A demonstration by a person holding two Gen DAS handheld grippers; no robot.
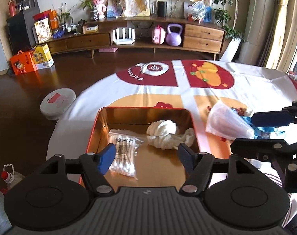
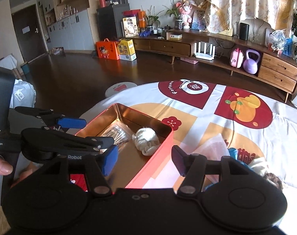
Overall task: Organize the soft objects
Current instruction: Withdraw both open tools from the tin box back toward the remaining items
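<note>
The left gripper (image 1: 146, 154) is hovering spread and empty over the red tin (image 1: 93, 125), already holding the cotton swab pack (image 1: 123, 150) and white cloth (image 1: 164, 135). The clear bag (image 1: 226, 123) is lying on the tablecloth (image 1: 256, 78) right of the tin, long axis slanting away leftward. The right gripper (image 2: 144, 160), also spread and empty, is sitting nearer to it

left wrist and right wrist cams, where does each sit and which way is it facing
Left wrist: sits on the left gripper, facing forward and down into the tin box; its own open fingers show, and the right gripper enters from the right.
Right wrist: sits on the right gripper, right of the tin box, facing across the table toward the TV cabinet; its own open fingers, the left gripper and a thumb show.
Shared: the tin box with the cotton swab pack and white cloth bundle, tablecloth, and cabinet.
</note>
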